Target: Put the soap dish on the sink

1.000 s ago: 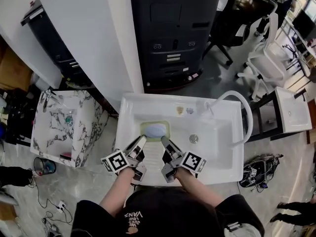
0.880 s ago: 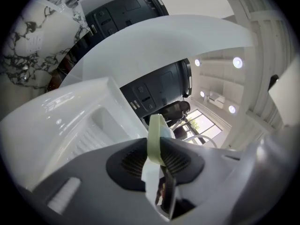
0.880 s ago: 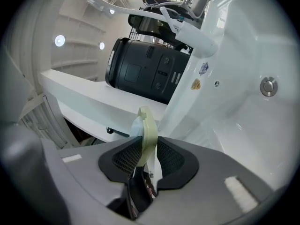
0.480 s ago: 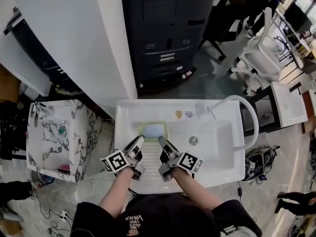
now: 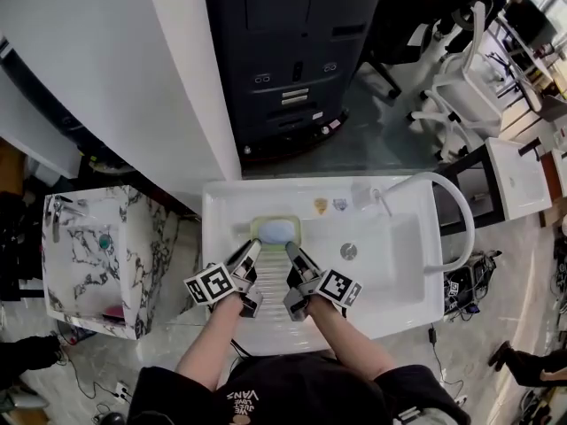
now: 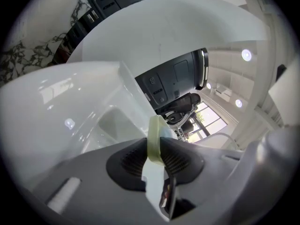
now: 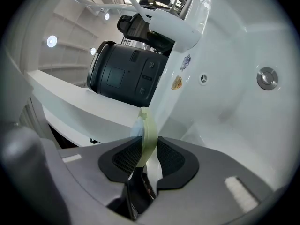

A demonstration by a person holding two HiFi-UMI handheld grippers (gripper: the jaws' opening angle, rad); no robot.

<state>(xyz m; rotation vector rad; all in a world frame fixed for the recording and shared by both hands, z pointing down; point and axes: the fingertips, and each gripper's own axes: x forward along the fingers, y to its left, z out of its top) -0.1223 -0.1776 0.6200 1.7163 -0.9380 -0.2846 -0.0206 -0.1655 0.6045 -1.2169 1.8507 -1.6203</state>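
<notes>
Both tools are pinching the soap dish (image 5: 257, 228) right now. The left tool (image 5: 254, 248) is clamping the near rim at the dish's left end and the right tool (image 5: 291, 251) is doing the same at its right end. In both gripper views the pale green rim is sitting squeezed between the ribbed pads.

The dish, with a blue soap (image 5: 277, 231) in it, is sitting a bit left of the middle of the frame. It's over the left part of the white sink (image 5: 390, 273), just past the tool tips toward the top. Its long side is running left to right, so both hands are about equally close. The sink's back ledge (image 5: 266, 204) is lying right above it in the frame, so I'm guessing the set-down is going there. I can't tell if the bottom is touching the sink yet.
</notes>
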